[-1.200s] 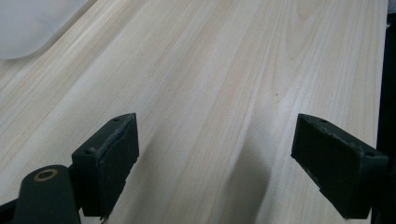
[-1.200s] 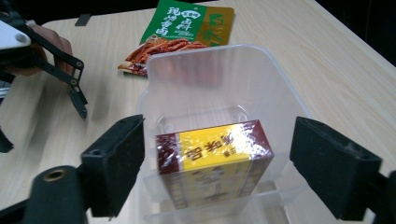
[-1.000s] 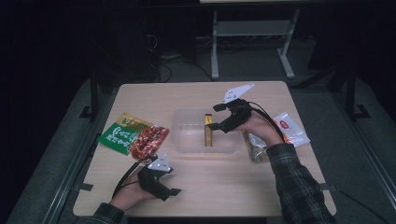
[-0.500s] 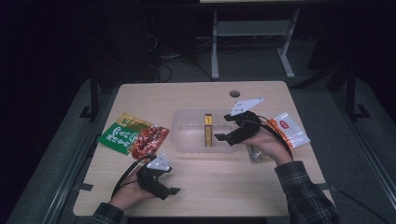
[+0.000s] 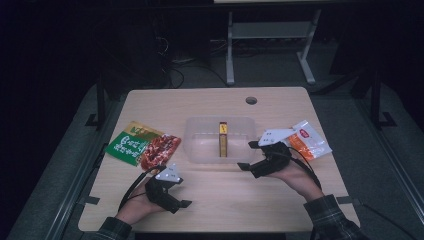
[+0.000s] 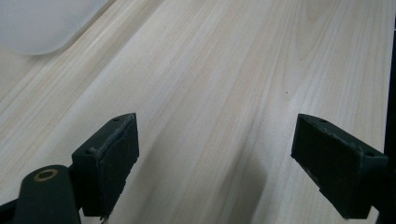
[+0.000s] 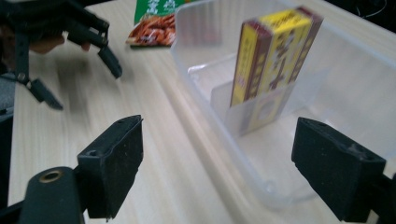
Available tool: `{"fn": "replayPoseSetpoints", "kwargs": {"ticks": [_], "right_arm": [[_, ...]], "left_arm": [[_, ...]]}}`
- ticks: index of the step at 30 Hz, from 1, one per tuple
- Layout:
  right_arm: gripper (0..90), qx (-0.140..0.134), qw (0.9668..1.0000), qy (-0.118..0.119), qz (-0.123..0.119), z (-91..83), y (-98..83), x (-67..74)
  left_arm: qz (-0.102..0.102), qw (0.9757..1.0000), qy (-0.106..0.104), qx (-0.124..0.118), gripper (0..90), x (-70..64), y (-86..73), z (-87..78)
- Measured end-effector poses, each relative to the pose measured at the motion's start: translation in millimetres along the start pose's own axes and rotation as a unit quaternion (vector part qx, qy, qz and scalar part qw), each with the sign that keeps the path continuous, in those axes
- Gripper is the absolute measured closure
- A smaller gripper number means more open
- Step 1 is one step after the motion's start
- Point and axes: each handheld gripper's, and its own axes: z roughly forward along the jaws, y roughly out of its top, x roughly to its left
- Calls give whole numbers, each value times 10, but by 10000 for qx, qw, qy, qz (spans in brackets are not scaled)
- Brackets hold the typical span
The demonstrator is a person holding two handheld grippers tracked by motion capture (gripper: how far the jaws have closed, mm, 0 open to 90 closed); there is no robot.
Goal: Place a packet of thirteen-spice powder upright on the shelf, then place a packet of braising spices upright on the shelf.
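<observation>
We see the right gripper (image 5: 248,155) drawn back to the near right corner of the clear plastic bin (image 5: 200,155), its jaws wide apart and holding nothing; a second ago it stood over the bin with the yellow box (image 5: 223,139) between its jaws, and half a second ago it was already lifting away to the right; the box now stands upright on its own inside the bin, about the middle of it, apart from both grippers. In the right gripper view the box (image 7: 275,56) rises behind a low clear divider within the bin (image 7: 205,116), and the black jaws frame it from outside the wall. We judge from this that the placing of the box is done and the hand is free for the next item.

The left gripper (image 5: 182,192) rests low on the table (image 5: 280,200) near the front edge, where it lay in both earlier pictures; its own view shows its jaws apart over bare wood, with a corner of the bin (image 6: 42,23) at top left.

Left of the bin lie a green packet (image 5: 127,145) and a red packet (image 5: 159,149), overlapping; at the right, just beyond the right hand, lies a white and orange pouch (image 5: 310,142); we take one of these to be the likely next pick.
</observation>
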Motion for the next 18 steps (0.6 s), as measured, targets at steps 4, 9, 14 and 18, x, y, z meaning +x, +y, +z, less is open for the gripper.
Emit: {"fn": "replayPoseSetpoints", "kwargs": {"ticks": [4, 9, 14, 18], "right_arm": [[164, 28, 9999, -94, 63, -49, -151, 108], [165, 61, 9997, -144, 202, -84, -327, 201], [165, 199, 9987, -302, 347, -124, -520, 272], [164, 232, 9973, -421, 553, -162, -675, 312]], "left_arm": [[43, 10000, 26, 76, 146, 11, -6, -20], [-40, 10000, 78, -13, 146, 8, -10, -33], [-62, 9999, 132, -5, 146, 13, -19, -47], [-172, 9996, 200, -33, 146, 29, -27, -75]]}}
